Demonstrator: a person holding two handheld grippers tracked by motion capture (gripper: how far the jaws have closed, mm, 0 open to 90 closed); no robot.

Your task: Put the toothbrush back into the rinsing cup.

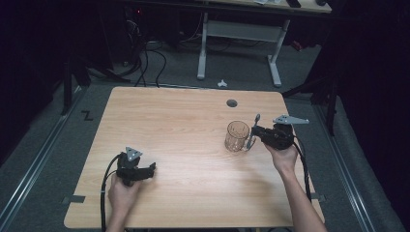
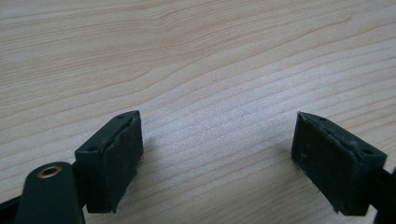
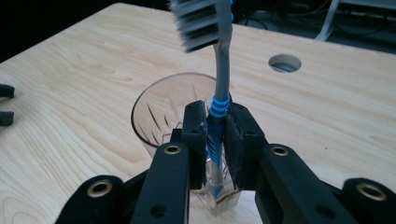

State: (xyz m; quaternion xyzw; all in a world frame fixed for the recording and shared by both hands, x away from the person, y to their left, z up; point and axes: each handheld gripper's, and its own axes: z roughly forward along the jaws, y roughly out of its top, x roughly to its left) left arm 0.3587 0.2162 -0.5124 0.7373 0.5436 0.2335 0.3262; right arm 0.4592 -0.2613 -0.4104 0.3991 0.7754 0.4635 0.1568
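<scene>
A clear glass mug (image 1: pixel 236 136) (image 3: pixel 163 112) stands on the wooden table (image 1: pixel 183 125), right of centre. My right gripper (image 1: pixel 253 133) (image 3: pixel 215 140) is just right of it, shut on the handle of a grey-and-blue toothbrush (image 1: pixel 253 129) (image 3: pixel 219 79). The brush stands nearly upright beside the mug's handle side, bristles at the top, its lower end close to the mug's foot. My left gripper (image 1: pixel 153 168) (image 2: pixel 217 158) rests low over the near left of the table, open, with bare wood between its pads (image 2: pixel 123 154).
A round cable hole (image 1: pixel 231 103) (image 3: pixel 284 62) lies in the table behind the mug. Beyond the far edge stand a white desk frame (image 1: pixel 237 43) and cables on the dark floor. The table's right edge runs close to my right hand.
</scene>
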